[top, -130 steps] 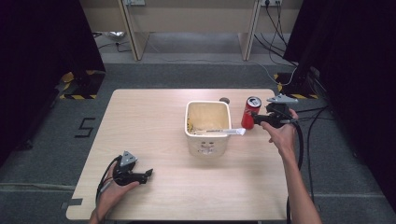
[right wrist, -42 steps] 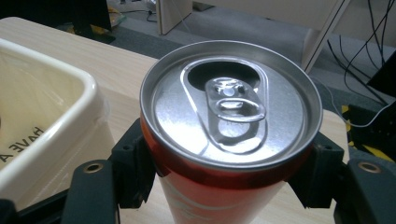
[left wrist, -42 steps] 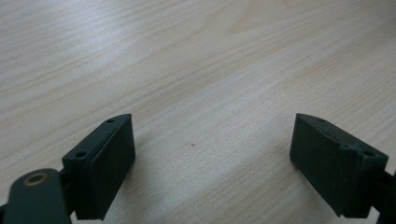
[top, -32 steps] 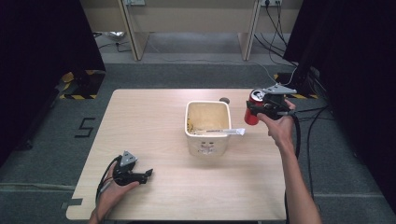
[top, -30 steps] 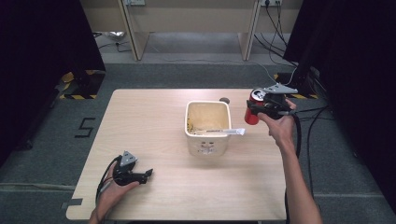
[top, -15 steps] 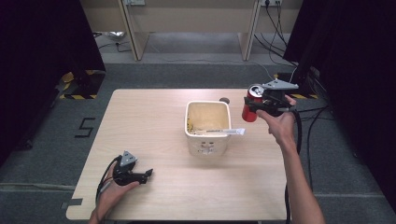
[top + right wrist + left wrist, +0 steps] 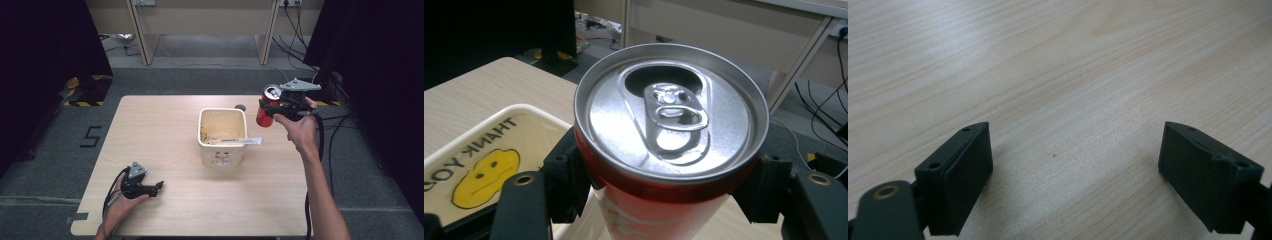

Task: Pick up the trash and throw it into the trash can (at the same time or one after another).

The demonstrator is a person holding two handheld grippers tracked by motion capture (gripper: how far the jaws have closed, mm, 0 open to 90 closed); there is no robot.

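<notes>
A cream-coloured square bin (image 7: 221, 134) stands upright near the middle of the wooden counter (image 7: 165, 125), and everything else is easiest placed from it. To the bin's right, held up above the counter's right edge, is a red drinks can (image 7: 268, 106). The right gripper (image 7: 284, 106) has its fingers (image 7: 566, 172) clenched on the can's sides, one on each flank just under the rim. Seen from the right gripper view, the can (image 7: 671, 145) is upright, its silver top already opened, the pull tab lying flat beside the dark mouth hole. Below and to the left of it in that view the bin (image 7: 479, 160) shows a yellow face and the words "THANK YOU" printed inside.

A pale flat strip (image 7: 239, 141) lies across the bin's near rim and sticks out past its right side. Just behind the bin, touching or almost touching its far wall, a small dark round thing (image 7: 240, 107) sits on the counter; I cannot tell what it is.

Well away from the bin, toward the counter's near left corner, the left gripper (image 7: 150, 188) rests low over the wood in the person's left hand (image 7: 120, 207). Its fingers (image 7: 955, 175) are released, spread wide with bare wood grain between them.
</notes>
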